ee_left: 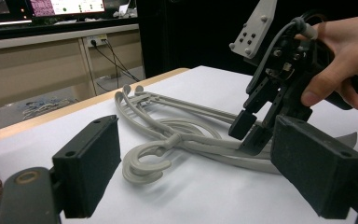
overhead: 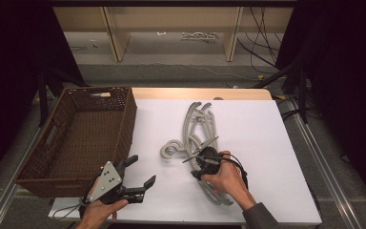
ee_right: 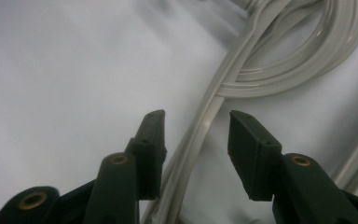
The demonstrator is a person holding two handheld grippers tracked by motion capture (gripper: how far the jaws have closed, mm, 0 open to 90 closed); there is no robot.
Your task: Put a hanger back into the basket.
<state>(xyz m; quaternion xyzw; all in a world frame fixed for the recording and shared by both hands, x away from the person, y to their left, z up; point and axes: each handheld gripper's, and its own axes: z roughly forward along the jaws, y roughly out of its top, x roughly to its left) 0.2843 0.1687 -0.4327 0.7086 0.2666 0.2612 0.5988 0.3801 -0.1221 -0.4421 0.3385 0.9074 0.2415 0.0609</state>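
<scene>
A pile of grey plastic hangers (overhead: 198, 126) lies in the middle of the white table top (overhead: 252, 129), its hooks (overhead: 171, 150) curling to the left. My right gripper (overhead: 196, 168) is down on the pile. In the right gripper view its jaws straddle one thin hanger arm (ee_right: 204, 128) with a gap on both sides, so my right gripper (ee_right: 196, 125) is open. The left gripper view shows the right gripper (ee_left: 248, 133) tipped onto the hangers (ee_left: 182, 135). My left gripper (overhead: 142, 171) hovers open near the front edge, left of the pile, with nothing between its jaws.
A brown wicker basket (overhead: 124, 121) stands at the table's left side, close beside my left gripper. Wooden shelf legs (overhead: 116, 38) and cables lie on the floor beyond the table's far edge. Bare white surface spreads to the right of the hangers.
</scene>
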